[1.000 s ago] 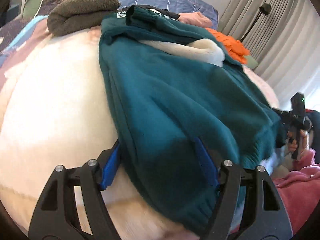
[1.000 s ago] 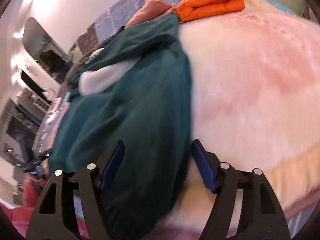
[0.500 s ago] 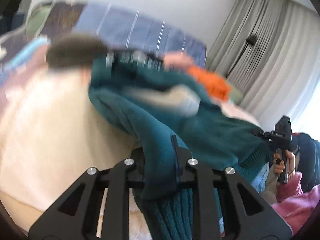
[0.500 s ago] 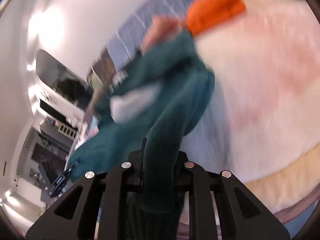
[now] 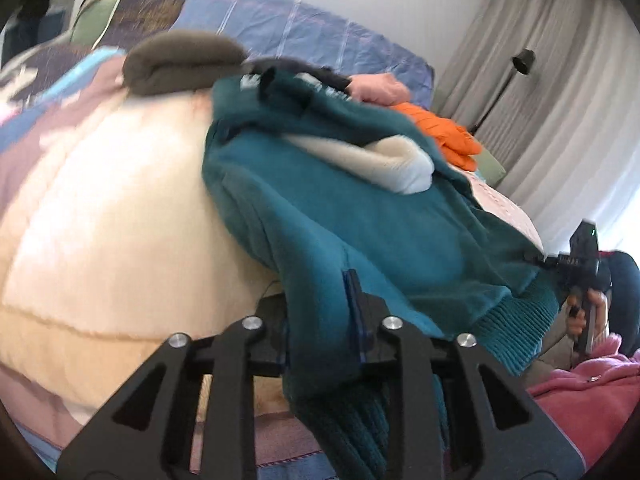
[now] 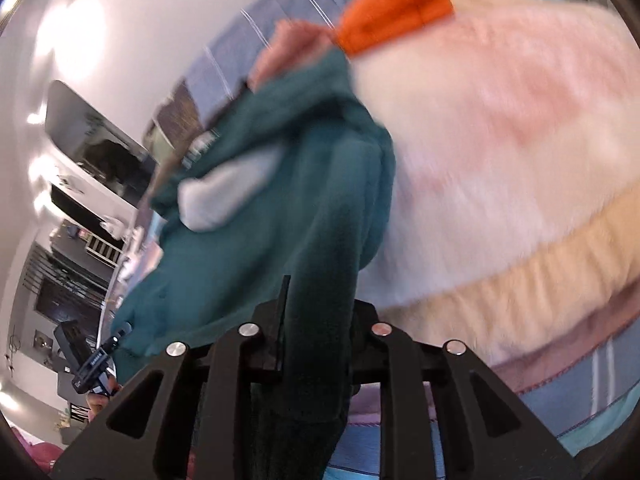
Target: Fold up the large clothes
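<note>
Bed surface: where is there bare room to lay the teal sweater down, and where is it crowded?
Bare cream blanket lies on the brown roll's side of the teal sweater; in the right wrist view a wide pinkish stretch runs below the orange garment. The head end is crowded with folded clothes.

Cream fleece blanket [image 5: 100, 240] spreads across the bed. At its far edge sits a rolled olive-brown garment [image 5: 180, 62]; further right along that edge, a folded orange jacket [image 5: 448, 136]. A blue plaid sheet [image 5: 304, 36] lies behind the blanket, grey curtains [image 5: 552, 92] to its right.
</note>
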The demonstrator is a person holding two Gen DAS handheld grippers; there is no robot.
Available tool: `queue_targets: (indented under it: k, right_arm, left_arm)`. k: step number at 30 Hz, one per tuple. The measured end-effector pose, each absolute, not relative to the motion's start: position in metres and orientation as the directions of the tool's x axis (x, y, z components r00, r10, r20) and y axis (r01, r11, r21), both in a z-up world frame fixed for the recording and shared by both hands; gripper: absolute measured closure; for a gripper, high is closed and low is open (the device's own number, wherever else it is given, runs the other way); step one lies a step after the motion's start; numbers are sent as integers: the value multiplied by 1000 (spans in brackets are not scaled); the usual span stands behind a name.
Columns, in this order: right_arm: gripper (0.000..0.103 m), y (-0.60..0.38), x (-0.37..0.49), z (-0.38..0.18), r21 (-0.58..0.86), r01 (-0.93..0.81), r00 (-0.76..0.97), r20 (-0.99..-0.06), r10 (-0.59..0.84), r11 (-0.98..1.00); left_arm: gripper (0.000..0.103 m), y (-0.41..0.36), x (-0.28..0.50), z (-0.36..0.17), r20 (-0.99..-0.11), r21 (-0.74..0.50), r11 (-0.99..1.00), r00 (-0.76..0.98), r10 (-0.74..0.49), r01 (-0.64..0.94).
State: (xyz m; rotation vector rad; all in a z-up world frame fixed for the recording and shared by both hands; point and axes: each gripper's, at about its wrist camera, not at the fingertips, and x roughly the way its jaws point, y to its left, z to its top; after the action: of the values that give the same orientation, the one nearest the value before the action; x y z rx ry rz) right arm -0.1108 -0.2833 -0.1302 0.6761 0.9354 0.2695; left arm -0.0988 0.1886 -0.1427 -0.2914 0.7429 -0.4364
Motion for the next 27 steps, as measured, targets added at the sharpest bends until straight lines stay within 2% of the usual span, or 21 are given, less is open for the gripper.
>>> queue_targets:
  k: [1, 3, 4, 6, 8, 10, 11, 12, 13, 15, 20, 23, 27]
  right_arm:
    - [71, -284, -112, -133, 638, 72, 574, -655, 491, 767]
    - [57, -286, -117, -138, 639, 59, 560, -657, 504, 767]
    - [53, -287, -120, -139, 649, 45, 555, -649, 521, 760]
    - [42, -283, -129, -142, 677, 1, 539, -620, 570, 736]
    - [39, -281, -138, -147, 687, -35, 515, -610, 602, 726]
    - [40, -277, -142, -153, 684, -39, 518, -609, 600, 728]
    - [55, -276, -141, -155, 684, -20, 531, -611, 587, 729]
    - [71, -276, -139, -153, 682, -6, 539, -613, 577, 731]
    - [77, -278, -138, -148, 694, -9, 556, -595, 580, 720]
    - [80, -285, -139, -125, 719, -41, 612, -530, 587, 693]
    - [81, -297, -137, -48, 732, -185, 726, -348, 593, 656]
    - [81, -304, -147, -21, 727, -227, 763, -280, 582, 648]
    - [81, -315, -186, -1, 704, -266, 784, -240, 572, 659]
  left_arm:
    - [67, 190, -100, -145, -587, -401, 875, 657, -473, 271]
    - [49, 191, -104, -147, -616, -375, 892, 651, -444, 253]
    - [46, 190, -103, -148, -630, -371, 894, 639, -441, 251]
    - [33, 192, -107, -155, -650, -387, 886, 606, -458, 254]
    - [31, 195, -114, -165, -655, -449, 853, 551, -517, 266]
    - [31, 196, -121, -172, -629, -490, 832, 556, -544, 260]
    - [33, 197, -123, -173, -616, -505, 823, 559, -555, 261]
    - [61, 199, -122, -172, -602, -517, 817, 570, -560, 256]
    - [74, 200, -120, -171, -590, -534, 808, 574, -568, 250]
    - [82, 204, -118, -157, -538, -575, 780, 604, -589, 249]
    - [84, 187, -127, -77, -403, -441, 813, 726, -557, 379]
    - [84, 183, -141, -38, -355, -371, 832, 766, -537, 411]
    - [84, 191, -173, -17, -321, -359, 833, 782, -535, 422]
